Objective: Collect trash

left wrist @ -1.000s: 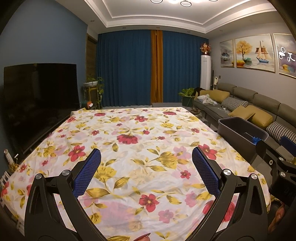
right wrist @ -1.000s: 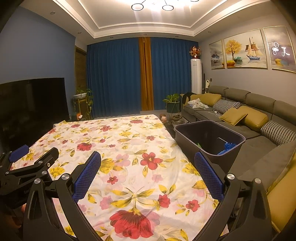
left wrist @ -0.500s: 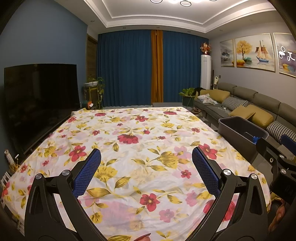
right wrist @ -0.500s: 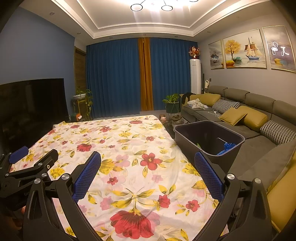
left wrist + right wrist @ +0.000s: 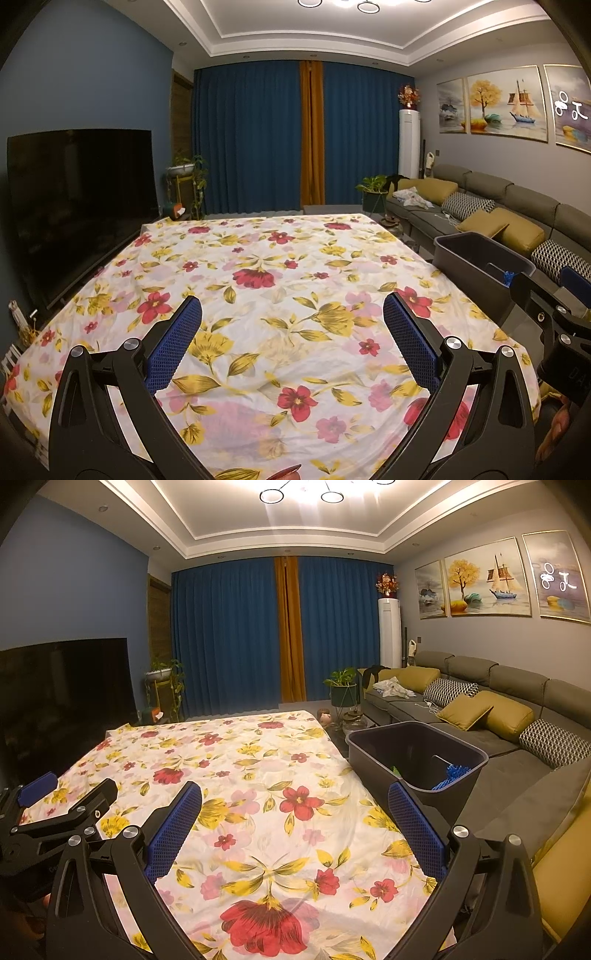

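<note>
Worktop (image 5: 280, 325): floral cloth, bare from edge to edge.
Bin (image 5: 417, 738): off its right edge, beside sofa (image 5: 498, 716); blue trash (image 5: 452, 775) inside.
Left gripper (image 5: 291, 328): fingers spread, empty.
Right gripper (image 5: 295, 814): fingers spread, empty.

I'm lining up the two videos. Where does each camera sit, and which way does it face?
Left wrist: on the left hand-held gripper, looking along the flowered cloth toward the curtains; own open fingers show, with the right hand-held gripper at the right edge.
Right wrist: on the right hand-held gripper, facing likewise, nearer the bin; own open fingers show, with the left hand-held gripper at the left edge.
Shared: cloth, bin, curtains, sofa.
</note>
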A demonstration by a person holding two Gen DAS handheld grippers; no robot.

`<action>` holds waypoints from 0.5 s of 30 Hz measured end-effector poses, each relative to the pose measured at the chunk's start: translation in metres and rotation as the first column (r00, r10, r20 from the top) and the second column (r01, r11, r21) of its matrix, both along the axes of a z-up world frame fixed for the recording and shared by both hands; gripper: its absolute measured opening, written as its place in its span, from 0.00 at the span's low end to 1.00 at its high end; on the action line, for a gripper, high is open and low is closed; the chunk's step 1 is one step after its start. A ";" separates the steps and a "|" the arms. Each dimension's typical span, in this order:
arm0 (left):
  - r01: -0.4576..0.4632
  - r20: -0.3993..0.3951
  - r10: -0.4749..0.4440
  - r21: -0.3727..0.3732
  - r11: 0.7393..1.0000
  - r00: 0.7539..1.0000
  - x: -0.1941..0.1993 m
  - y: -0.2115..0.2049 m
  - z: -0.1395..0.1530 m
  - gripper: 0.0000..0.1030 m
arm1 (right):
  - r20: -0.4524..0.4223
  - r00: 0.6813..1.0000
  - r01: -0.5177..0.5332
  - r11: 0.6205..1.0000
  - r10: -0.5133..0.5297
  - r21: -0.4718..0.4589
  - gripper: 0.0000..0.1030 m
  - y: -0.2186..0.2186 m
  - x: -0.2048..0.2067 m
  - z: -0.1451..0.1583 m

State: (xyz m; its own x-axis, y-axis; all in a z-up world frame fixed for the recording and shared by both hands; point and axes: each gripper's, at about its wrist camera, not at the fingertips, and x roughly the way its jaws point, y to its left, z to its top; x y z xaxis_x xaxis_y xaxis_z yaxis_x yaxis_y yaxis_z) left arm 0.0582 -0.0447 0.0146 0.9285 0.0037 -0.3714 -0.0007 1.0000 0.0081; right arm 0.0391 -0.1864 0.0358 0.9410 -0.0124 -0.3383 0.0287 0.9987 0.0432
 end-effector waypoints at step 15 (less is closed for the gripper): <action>0.000 0.001 0.000 0.000 1.000 1.000 0.000 -0.002 0.001 0.94 | 0.004 1.000 0.004 1.000 -0.004 0.002 0.94 0.001 0.000 0.003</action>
State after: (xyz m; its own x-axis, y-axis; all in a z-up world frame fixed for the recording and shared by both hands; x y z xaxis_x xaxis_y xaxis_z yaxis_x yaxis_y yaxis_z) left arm 0.0577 -0.0466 0.0151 0.9290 0.0038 -0.3701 -0.0008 1.0000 0.0085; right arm 0.0388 -0.1849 0.0387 0.9421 -0.0150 -0.3349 0.0321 0.9984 0.0456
